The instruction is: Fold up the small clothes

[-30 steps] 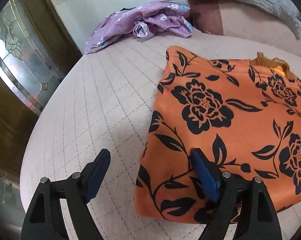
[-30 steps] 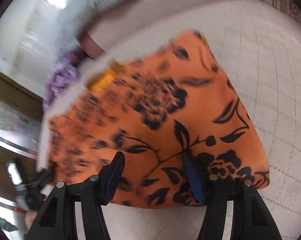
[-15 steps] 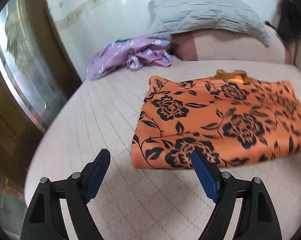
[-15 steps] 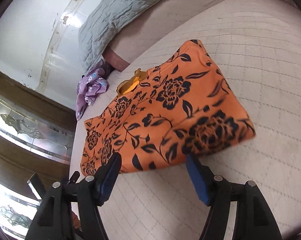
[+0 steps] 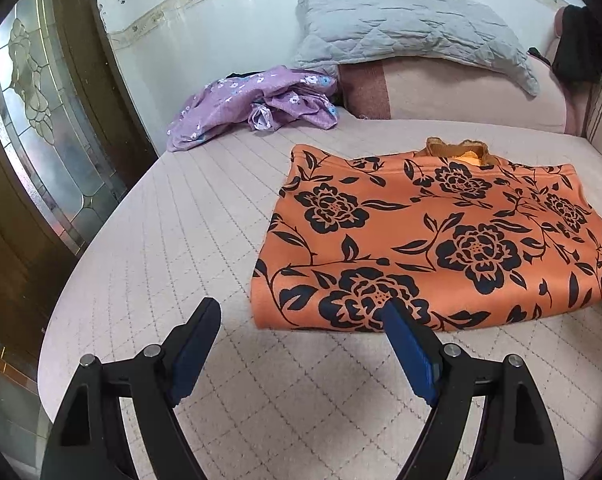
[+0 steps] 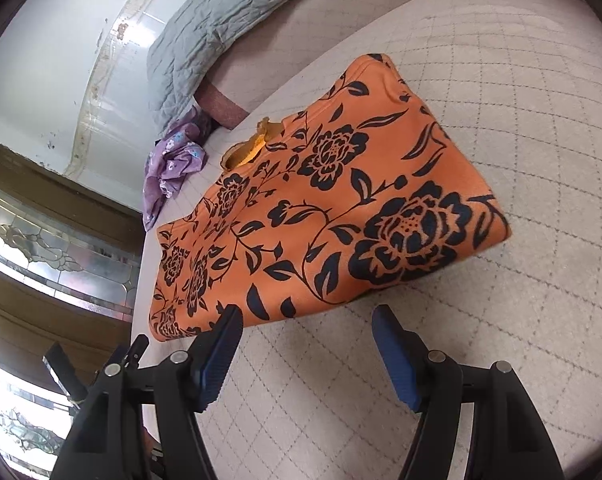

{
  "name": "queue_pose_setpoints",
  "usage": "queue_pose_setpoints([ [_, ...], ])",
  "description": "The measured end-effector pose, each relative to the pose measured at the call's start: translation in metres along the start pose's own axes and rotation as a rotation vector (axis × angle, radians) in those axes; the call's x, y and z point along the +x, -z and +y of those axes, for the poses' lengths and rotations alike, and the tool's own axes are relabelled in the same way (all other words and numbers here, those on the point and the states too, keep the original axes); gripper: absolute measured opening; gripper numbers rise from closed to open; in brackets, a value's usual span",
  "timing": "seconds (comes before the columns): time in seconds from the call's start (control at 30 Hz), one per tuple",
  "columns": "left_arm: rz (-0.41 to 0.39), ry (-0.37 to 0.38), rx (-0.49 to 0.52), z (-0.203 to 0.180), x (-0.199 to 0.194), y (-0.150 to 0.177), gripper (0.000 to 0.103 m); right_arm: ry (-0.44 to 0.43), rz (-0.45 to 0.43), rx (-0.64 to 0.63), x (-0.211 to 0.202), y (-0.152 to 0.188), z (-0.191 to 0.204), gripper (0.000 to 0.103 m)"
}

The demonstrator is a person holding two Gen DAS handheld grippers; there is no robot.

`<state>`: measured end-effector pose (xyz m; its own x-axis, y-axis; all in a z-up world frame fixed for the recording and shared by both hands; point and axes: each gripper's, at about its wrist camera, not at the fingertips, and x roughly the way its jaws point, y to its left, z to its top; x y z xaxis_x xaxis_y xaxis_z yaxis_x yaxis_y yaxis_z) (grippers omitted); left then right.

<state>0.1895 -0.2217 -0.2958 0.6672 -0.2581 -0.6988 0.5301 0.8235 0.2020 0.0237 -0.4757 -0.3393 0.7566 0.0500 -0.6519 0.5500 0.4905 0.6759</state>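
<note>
My orange floral top (image 5: 433, 236) looks like soft matt knit cloth, sitting on a quilted, stitched mattress cover (image 5: 173, 248). The grey pillow (image 5: 413, 28) is puckered quilted fabric. The door (image 5: 33, 120) is dark wood with textured leaded glass, kinda glossy.

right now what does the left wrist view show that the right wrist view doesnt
Only the left wrist view shows the dark garment hanging at the far right. Only the right wrist view shows the left gripper, seen from outside. Both share the folded orange floral garment, the crumpled purple garment, the grey pillow and the quilted bed.
</note>
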Motion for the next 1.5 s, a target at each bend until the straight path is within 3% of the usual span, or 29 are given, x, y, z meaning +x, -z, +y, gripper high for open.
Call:
queue_pose_setpoints([
  [0.7,0.092,0.031,-0.04,-0.003,0.021,0.002,0.084,0.003,0.023,0.034,0.012,-0.003,-0.011,0.071],
  [0.97,0.162,0.059,-0.096,-0.002,0.035,0.003,0.084,0.006,0.028,0.052,0.014,-0.005,-0.021,0.071],
  [1.17,0.247,0.124,-0.191,0.004,0.053,0.005,0.084,-0.028,0.046,0.091,0.017,-0.006,-0.034,0.071],
  [1.3,0.344,0.238,-0.359,0.019,0.073,0.005,0.085,-0.069,0.045,0.136,0.017,-0.008,-0.042,0.072],
  [1.5,0.336,0.306,-0.465,0.03,0.079,0.001,0.09,-0.129,0.038,0.225,0.012,-0.005,-0.055,0.073],
])
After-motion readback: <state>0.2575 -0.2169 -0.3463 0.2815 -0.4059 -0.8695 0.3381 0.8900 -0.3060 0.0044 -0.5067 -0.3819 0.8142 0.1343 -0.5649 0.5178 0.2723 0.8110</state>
